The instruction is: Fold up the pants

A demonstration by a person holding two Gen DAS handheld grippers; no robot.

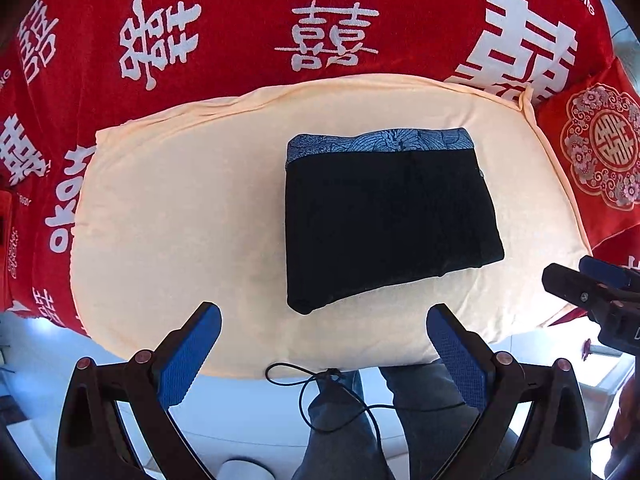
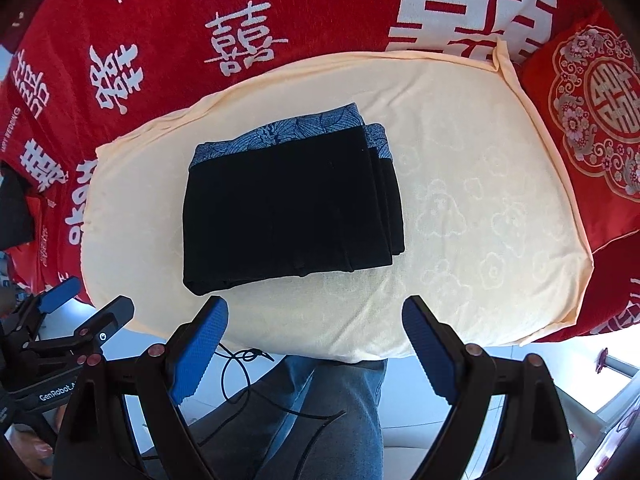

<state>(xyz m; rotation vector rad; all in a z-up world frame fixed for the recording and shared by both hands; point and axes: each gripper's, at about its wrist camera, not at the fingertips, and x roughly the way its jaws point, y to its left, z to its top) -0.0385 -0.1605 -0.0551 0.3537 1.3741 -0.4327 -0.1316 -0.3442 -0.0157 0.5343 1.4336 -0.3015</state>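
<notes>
We are holding left gripper (image 1: 324,344) and right gripper (image 2: 315,338) agape, empty | folded pants (image 1: 388,216) are lying on cream cloth (image 1: 180,208).

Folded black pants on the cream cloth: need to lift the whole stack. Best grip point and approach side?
Probably the near folded edge of the folded pants, approached from the person's side. In the right wrist view the right side shows stepped loose layers, and the patterned waistband lies at the far edge. The near edge looks closed and thick, so a claw there should hold all layers.

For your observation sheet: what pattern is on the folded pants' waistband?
A blue-grey leaf-like line print on the waistband, clearest in the right wrist view.
</notes>
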